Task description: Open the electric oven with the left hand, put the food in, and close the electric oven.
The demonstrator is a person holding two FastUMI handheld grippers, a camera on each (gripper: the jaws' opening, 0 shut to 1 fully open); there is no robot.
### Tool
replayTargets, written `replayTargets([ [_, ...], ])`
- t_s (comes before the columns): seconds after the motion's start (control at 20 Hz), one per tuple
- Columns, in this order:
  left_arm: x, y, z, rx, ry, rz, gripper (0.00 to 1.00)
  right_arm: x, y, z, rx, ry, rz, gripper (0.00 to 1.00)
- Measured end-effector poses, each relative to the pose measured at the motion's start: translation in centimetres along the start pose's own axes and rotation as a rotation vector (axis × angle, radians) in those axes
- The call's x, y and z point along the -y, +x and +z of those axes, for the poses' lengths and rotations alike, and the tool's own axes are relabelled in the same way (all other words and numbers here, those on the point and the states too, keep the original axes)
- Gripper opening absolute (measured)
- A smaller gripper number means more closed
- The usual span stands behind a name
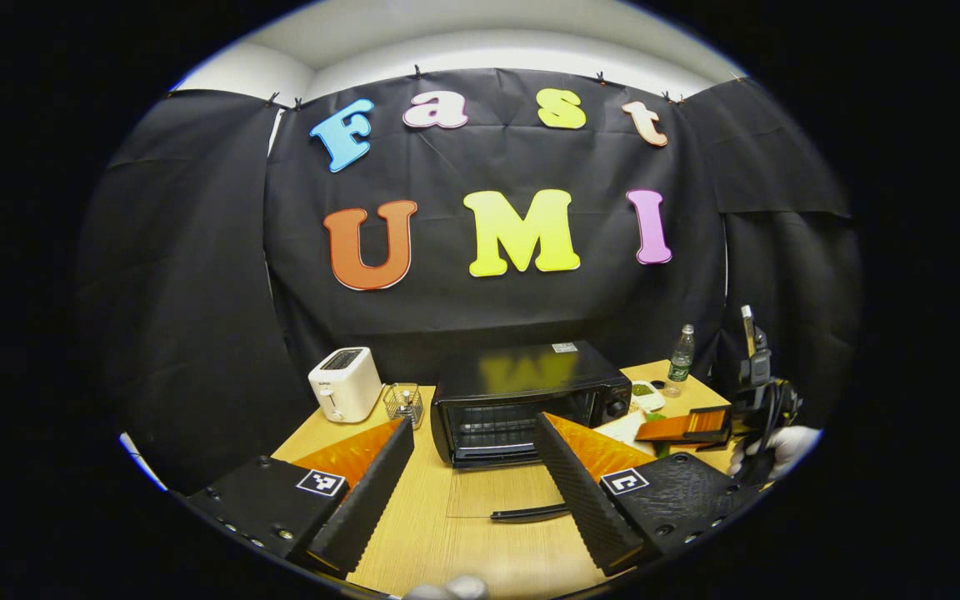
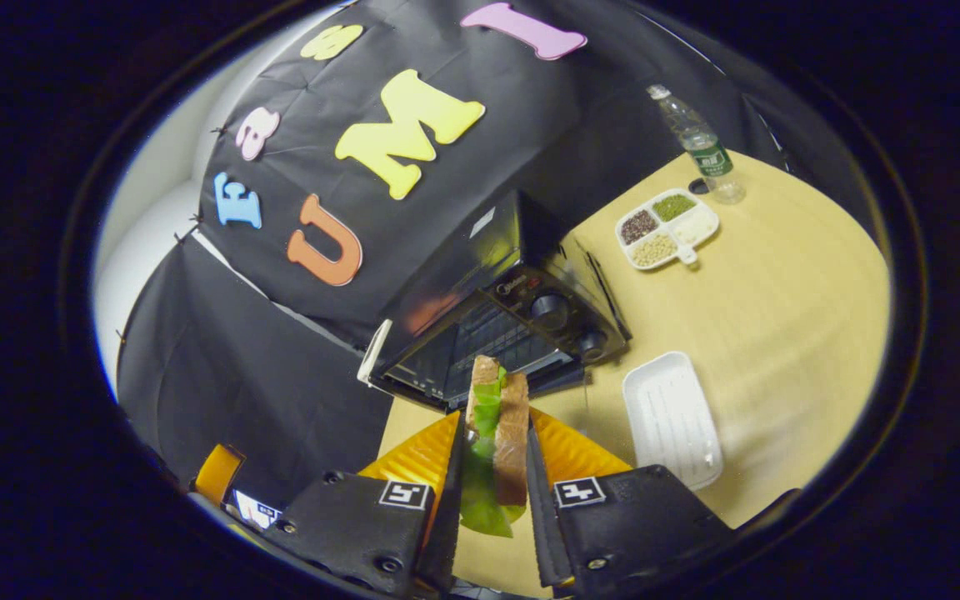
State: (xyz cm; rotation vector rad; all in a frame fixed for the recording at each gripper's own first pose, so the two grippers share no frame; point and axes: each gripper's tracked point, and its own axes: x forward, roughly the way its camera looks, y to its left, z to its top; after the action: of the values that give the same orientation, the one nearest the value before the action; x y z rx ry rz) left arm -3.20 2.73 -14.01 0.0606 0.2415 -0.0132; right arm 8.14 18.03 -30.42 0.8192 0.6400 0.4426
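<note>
Oven point(image 1: 530, 400) sits on the table point(image 1: 480, 533) with its glass door dropped flat. My left gripper point(image 1: 467, 492) hangs before it, 2 fingers spread wide, touching nothing. My right gripper point(image 2: 492, 492) pinches a sandwich point(image 2: 497, 425) upright near the opening.

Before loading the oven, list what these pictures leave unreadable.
- Inside the oven: dark beyond the rack, left gripper view.
- Faces of the sandwich: covered by the right tongs, right gripper view.
- Contents of the wire basket: too small, left gripper view.
</note>
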Motion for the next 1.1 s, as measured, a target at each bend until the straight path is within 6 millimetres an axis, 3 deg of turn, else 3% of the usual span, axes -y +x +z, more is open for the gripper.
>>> replayTargets([
  [0.2,-0.2,-0.7,-0.3,-0.004,0.0,-0.014,0.95,-0.8,3.6,-1.6,0.098,0.103,-0.003,0.31],
  [0.45,-0.5,-0.8,-1.6,-0.031,0.008,-0.01,0.96,-2.8,10.3,-1.3,0.195,0.192,0.029,0.31],
  [0.5,-0.7,-0.8,-1.9,-0.038,0.007,-0.008,0.95,-3.0,11.6,-1.0,0.218,0.217,0.026,0.4],
  [0.55,-0.7,-0.8,-2.0,-0.041,0.006,-0.008,0.95,-3.2,12.8,-1.0,0.232,0.247,0.028,0.41],
  [0.6,-0.8,-0.7,-2.2,-0.045,0.01,-0.005,0.95,-3.4,13.9,-0.7,0.253,0.286,0.033,0.31],
  [0.65,-1.0,-0.6,-2.5,-0.053,0.014,-0.001,0.95,-3.5,14.8,-0.5,0.274,0.319,0.028,0.31],
  [0.9,-1.6,-0.2,-3.8,-0.082,0.027,0.006,0.95,-2.6,18.5,-0.5,0.369,0.449,0.005,0.31],
  [1.1,-2.3,-0.3,-4.4,-0.087,0.02,0.005,0.96,-2.6,20.2,0.9,0.42,0.476,0.015,0.31],
])
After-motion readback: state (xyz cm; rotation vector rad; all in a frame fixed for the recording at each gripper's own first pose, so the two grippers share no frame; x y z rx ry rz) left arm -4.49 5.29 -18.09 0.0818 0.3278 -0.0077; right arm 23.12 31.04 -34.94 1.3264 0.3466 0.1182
